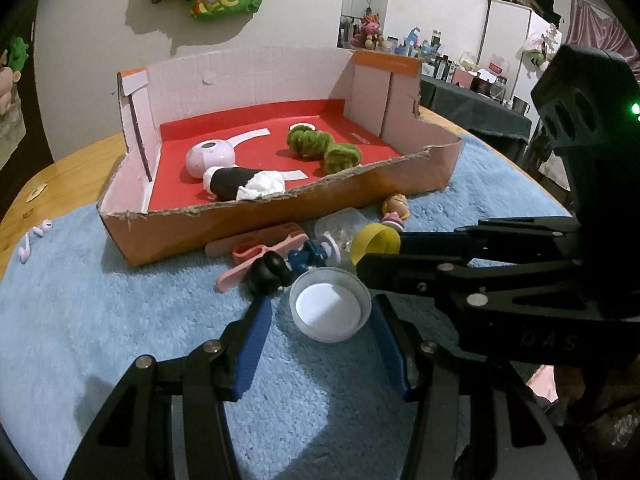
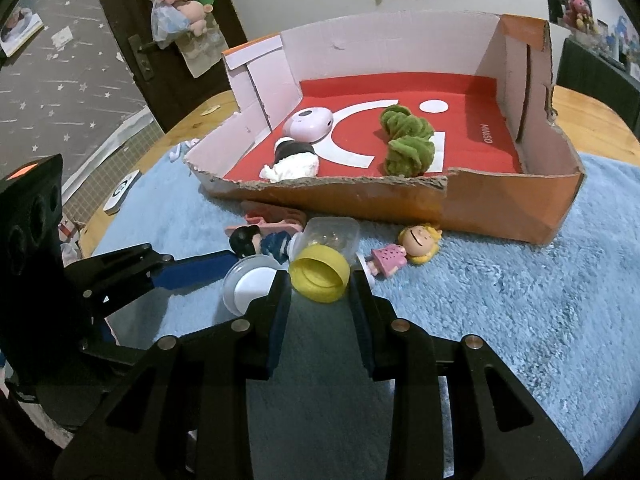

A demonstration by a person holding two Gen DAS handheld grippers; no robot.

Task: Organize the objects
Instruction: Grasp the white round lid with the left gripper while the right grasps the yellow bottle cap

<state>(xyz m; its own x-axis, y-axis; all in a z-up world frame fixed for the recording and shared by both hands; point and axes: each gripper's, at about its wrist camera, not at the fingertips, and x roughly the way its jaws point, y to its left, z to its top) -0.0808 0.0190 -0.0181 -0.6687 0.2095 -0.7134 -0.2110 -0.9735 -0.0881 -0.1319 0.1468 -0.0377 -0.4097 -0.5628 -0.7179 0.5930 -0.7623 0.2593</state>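
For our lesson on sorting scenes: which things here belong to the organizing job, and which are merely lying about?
Part of the job:
- cardboard box
- yellow cap, in the right gripper
- white lid, between the left gripper jaws
- clear jar
- dark-haired figurine
- blonde figurine
- green plush pieces

Just lying about:
- plush toys on the door
- bottles on the far table

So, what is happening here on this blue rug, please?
A person is tidying small toys into a torn orange cardboard box with a red floor. The right tool is shut on a yellow plastic cap on the fluffy blue rug. The left tool sits around a white round lid; whether it grips is unclear. A pink earbud case and green fuzzy toy already lie inside.
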